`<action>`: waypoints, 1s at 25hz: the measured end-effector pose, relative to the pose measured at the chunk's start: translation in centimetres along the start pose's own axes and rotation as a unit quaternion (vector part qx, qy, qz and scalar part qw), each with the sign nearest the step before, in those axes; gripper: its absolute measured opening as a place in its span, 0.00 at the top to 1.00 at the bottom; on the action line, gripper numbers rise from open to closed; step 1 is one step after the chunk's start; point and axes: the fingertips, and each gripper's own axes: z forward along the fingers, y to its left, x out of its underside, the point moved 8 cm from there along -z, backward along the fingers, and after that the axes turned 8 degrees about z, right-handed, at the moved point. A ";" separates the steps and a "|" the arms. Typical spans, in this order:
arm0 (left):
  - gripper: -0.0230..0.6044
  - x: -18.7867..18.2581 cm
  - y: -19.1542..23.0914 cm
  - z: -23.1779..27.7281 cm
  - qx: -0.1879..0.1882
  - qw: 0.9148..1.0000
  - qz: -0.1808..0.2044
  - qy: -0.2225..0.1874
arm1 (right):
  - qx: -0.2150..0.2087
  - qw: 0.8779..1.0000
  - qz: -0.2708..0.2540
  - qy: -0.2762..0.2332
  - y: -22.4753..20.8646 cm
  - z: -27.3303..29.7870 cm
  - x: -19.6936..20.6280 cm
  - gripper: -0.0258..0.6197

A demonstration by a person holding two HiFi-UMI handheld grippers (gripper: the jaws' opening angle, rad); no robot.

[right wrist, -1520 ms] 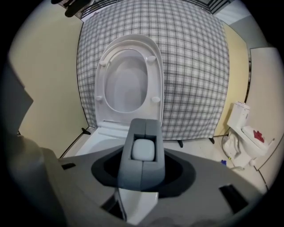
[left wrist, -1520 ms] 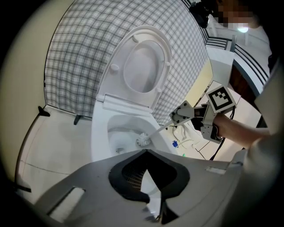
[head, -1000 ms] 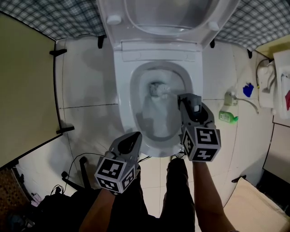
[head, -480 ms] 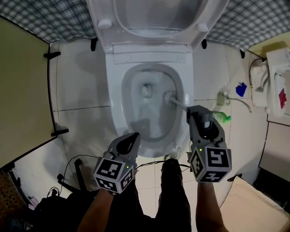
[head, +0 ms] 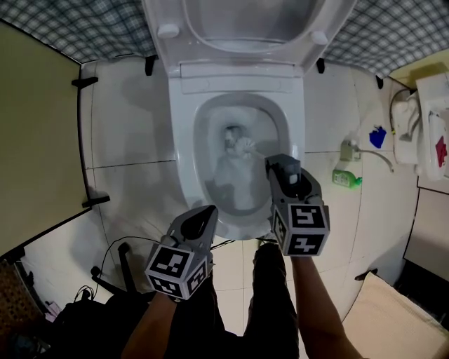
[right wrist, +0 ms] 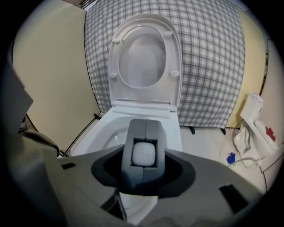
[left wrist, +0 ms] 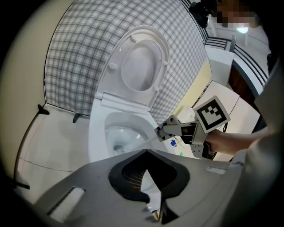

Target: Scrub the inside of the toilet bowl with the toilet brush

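The white toilet [head: 184, 140] stands with lid and seat raised [head: 245, 21]. Inside the bowl, the white toilet brush head [head: 243, 145] rests near the drain hole, and its thin handle [head: 258, 154] slants back to my right gripper [head: 282, 165]. That gripper is shut on the handle, whose rounded white end [right wrist: 144, 155] shows between its fingers in the right gripper view. My left gripper [head: 208, 212] hovers at the bowl's near left rim, shut and holding nothing. The left gripper view shows the right gripper [left wrist: 166, 131] over the bowl [left wrist: 100, 128].
A green bottle [head: 347, 179] and a hose [head: 382, 161] lie on the floor right of the toilet, with a white unit [head: 428, 119] beyond. A yellowish partition [head: 35, 140] stands left. Cables and a black stand [head: 119, 266] lie near the person's legs [head: 273, 301].
The right gripper swung out to the right with the brush against the bowl's right wall, then came back left; the brush head is near the drain again. The left gripper stayed put.
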 end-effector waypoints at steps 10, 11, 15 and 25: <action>0.95 -0.3 -0.4 -0.3 0.009 1.000 -0.011 -0.015 | 0.039 0.999 -0.014 0.008 -0.4 -8.5 -0.8 0.65; 0.95 -0.3 -0.3 -0.3 0.010 1.000 -0.011 -0.015 | 0.043 0.999 -0.017 0.013 -0.4 -9.0 -1.0 0.65; 0.95 -0.2 -0.2 -0.5 0.009 1.000 -0.011 -0.012 | 0.039 0.998 -0.030 0.045 0.0 -9.6 -0.4 0.65; 0.95 0.1 0.1 -0.4 0.004 1.000 -0.012 -0.004 | 0.013 0.996 -0.028 0.078 -0.1 -2.9 2.1 0.65</action>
